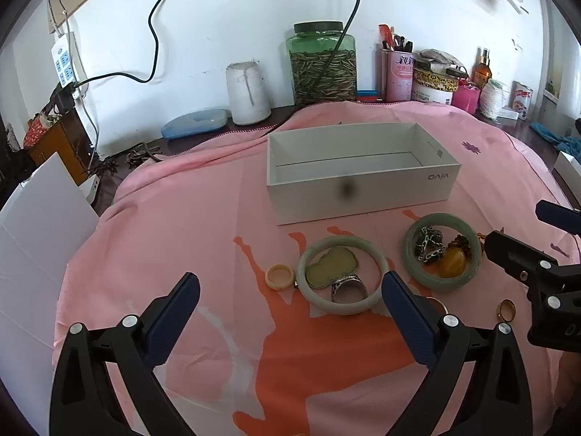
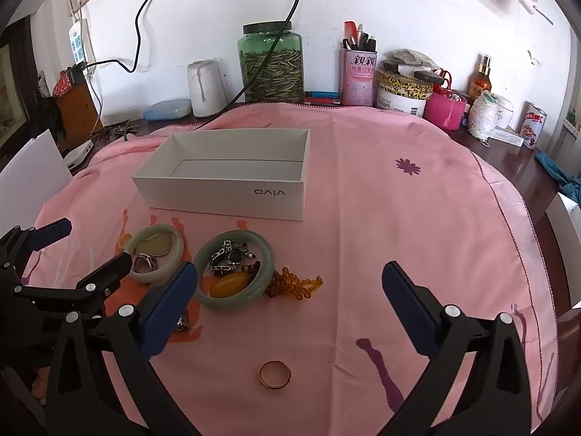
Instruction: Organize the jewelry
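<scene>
Item one: a white open-topped box [image 1: 363, 189], sitting empty on a pink cloth [image 2: 399, 236] that is covering the table.

Item two: a pale green bangle [image 1: 341, 274], lying on the cloth in front of the box; it is ringing a flat yellowish gourd-shaped pendant [image 1: 330, 266] and a silver ring [image 1: 348, 289]. A small cream ring [image 1: 279, 278] is resting just beside it on the outside.

Item three: a second green bangle [image 2: 234, 270], lying near the first; it is enclosing a silver-and-dark chain piece [image 2: 228, 256] and an amber-coloured stone [image 2: 227, 285]. A strand of amber beads [image 2: 294, 283] is trailing out from its edge onto the cloth.

Item four: a gold ring [image 2: 274, 373], lying alone on the cloth, well apart from the box.

Item five: the left gripper [image 1: 290, 309], hovering above the first bangle with jaws standing wide and nothing between them.

Item six: the right gripper [image 2: 290, 303], tilting downward over the cloth, jaws likewise spread wide and gripping nothing, the gold ring lying below it.
</scene>
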Motion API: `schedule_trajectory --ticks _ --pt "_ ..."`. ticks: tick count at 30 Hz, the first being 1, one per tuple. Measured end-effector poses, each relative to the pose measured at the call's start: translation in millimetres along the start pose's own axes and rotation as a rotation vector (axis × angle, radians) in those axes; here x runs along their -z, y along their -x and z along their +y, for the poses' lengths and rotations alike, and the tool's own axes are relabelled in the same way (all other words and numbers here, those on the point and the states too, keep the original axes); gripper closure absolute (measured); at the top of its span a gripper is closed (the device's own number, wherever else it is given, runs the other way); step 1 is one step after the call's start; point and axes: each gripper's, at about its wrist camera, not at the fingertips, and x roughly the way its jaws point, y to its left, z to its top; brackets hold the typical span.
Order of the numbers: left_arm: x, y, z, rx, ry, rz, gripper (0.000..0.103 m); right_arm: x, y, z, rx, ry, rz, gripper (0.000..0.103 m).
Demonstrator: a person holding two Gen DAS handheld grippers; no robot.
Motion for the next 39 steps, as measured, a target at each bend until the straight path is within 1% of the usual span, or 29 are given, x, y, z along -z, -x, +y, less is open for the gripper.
schedule_trajectory --ticks 15,25,29,36,39 --pt "1 -2 -4 0.021 -0.008 0.016 0.005 1 -1 -3 -0.001 -0.013 0.003 0.006" --pt "2 -1 -7 0.063 -0.024 0.022 0.005 1 -2 -1 -0.003 -0.01 0.006 0.006" --pt "3 0 -11 0.049 -0.043 0.019 0.005 2 -3 -1 -0.004 -0.013 0.01 0.006" --pt "3 -5 -3 0.07 0.004 0.051 0.005 2 -3 -2 -0.005 -0.014 0.012 0.006" --pt "2 -7 1 0.074 0.032 0.051 0.005 2 -3 -2 -0.009 -0.019 0.013 0.006"
